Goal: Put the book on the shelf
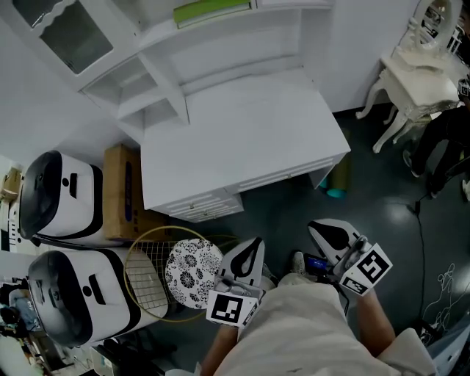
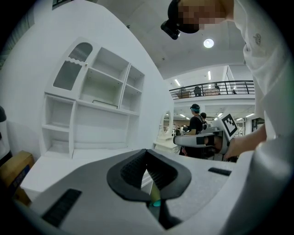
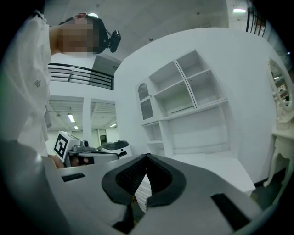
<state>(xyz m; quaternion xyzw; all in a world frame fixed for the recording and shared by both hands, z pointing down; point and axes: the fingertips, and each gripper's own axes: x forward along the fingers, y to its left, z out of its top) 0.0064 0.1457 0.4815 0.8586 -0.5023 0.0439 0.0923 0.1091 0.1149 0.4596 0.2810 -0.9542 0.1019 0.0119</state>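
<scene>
**Claw state.** The left claw has its two jaws pressed together at the tips, with nothing between the pads. The right claw is in the same condition, jaws pressed together and empty.

**Claw position.** In the head view, the left claw and the right claw are held side by side but apart, just in front of the person's torso. Each carries a marker cube at its rear. Both claws point toward the white surface. Neither touches it.

**Ahead of the claws.** Dark floor lies directly ahead. Past it is the near edge of the surface, fitted with drawers. On the far side of the surface stands a white shelf unit with open compartments. The green book lies flat on an upper shelf of this unit, well beyond both claws and held by neither.

**Left of the left claw.**
- A round black-and-white patterned disc lies close by, overlapping a yellow-framed racket.
- Further left is a white-and-black appliance, with a second appliance beyond it.
- A cardboard box stands between the second appliance and the surface.

**Right of the right claw.**
- A teal-ended cylinder stands on the floor ahead and slightly to the right, at the near right corner of the surface.
- A white dressing table with curved legs stands well apart, further right.
</scene>
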